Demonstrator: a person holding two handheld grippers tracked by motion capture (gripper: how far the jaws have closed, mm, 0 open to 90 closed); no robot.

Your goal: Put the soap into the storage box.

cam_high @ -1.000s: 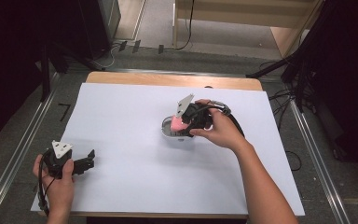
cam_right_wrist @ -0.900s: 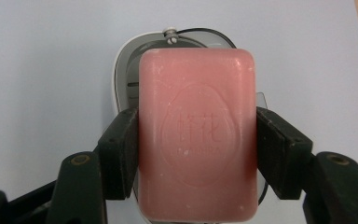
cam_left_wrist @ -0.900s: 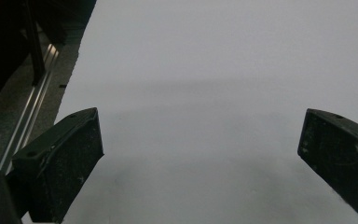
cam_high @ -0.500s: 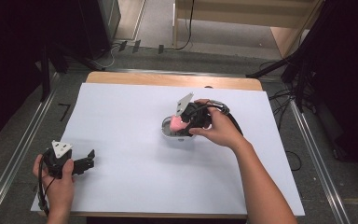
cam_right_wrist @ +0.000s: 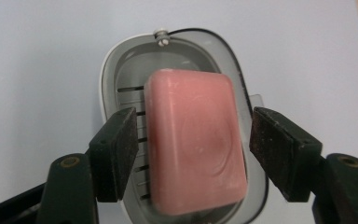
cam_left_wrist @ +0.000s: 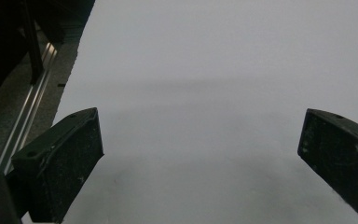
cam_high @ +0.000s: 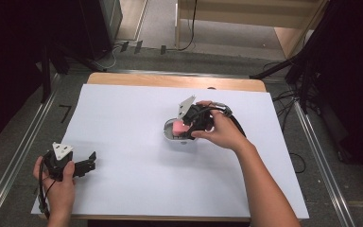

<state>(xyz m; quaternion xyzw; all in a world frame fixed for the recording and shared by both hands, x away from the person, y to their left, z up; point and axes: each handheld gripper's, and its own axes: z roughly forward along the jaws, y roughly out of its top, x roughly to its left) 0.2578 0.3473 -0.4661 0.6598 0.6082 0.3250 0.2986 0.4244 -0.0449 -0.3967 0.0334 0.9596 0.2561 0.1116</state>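
Right gripper [cam_right_wrist: 193,154]: jaws apart and just been opening; the pads stand off the soap on both sides, so nothing is clamped.
Soap [cam_right_wrist: 196,144]: a pink bar with rounded corners, lying between the right gripper's two jaws; a narrow gap shows on each side, the one by the left jaw looking slimmer.
Soap dish [cam_right_wrist: 121,79]: grey with a slotted floor and a pale rim, directly under the soap and under the right gripper's jaw tips; its far end pokes out beyond the jaws, where a small screw sits on the rim.
Soap in dish: the bar lies toward one long side of the dish, leaving the slots bare beside the left jaw; whether it lies flat or slightly tilted is hard to tell from this angle.
Right gripper from above [cam_high: 189,130]: it points down into the dish near the middle of the table [cam_high: 123,118].
Left gripper [cam_left_wrist: 200,144]: jaws wide apart with bare white table between them.
Left gripper from above [cam_high: 87,165]: near the table's near left corner, well apart from the dish and soap.
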